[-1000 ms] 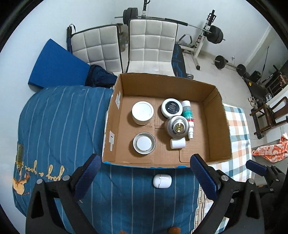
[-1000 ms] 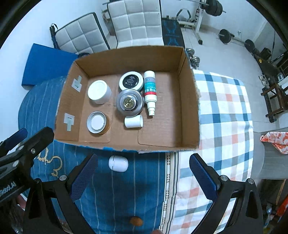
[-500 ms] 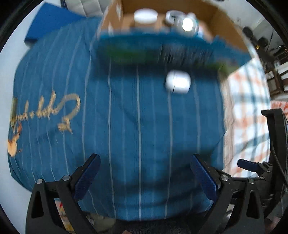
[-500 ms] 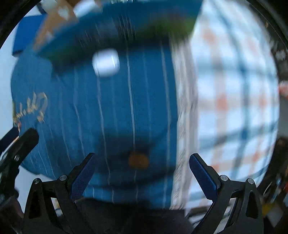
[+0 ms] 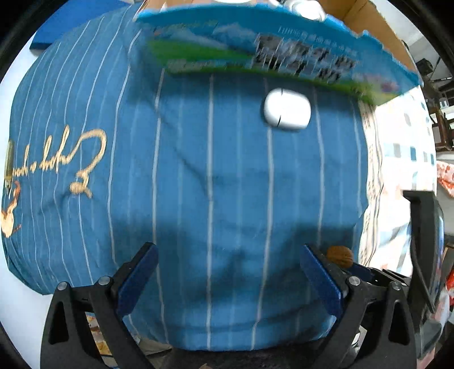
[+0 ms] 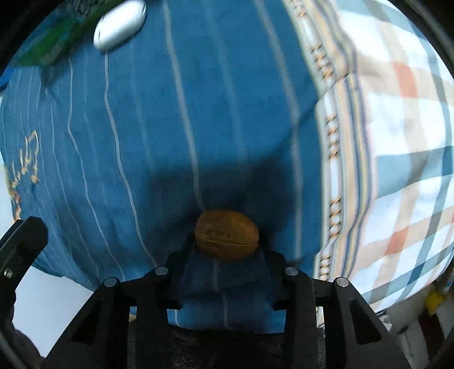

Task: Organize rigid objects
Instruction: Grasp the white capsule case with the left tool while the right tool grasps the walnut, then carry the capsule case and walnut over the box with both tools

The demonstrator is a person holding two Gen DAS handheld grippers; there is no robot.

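Note:
A brown walnut sits on the blue striped cloth, and my right gripper is shut on it, one finger on each side. The walnut also shows in the left wrist view, just right of my left gripper. A white oval case lies on the cloth near the box; it also shows in the right wrist view. My left gripper is open and empty, low over the cloth. The cardboard box stands at the far side, its blue printed wall facing me.
A checked cloth covers the surface to the right of the blue cloth. Gold embroidery marks the blue cloth's left part. The cloth's near edge drops off just below both grippers.
Both grippers have dropped low and pulled back toward the near edge of the cloth. My right gripper has shut on the walnut. The left gripper stays open.

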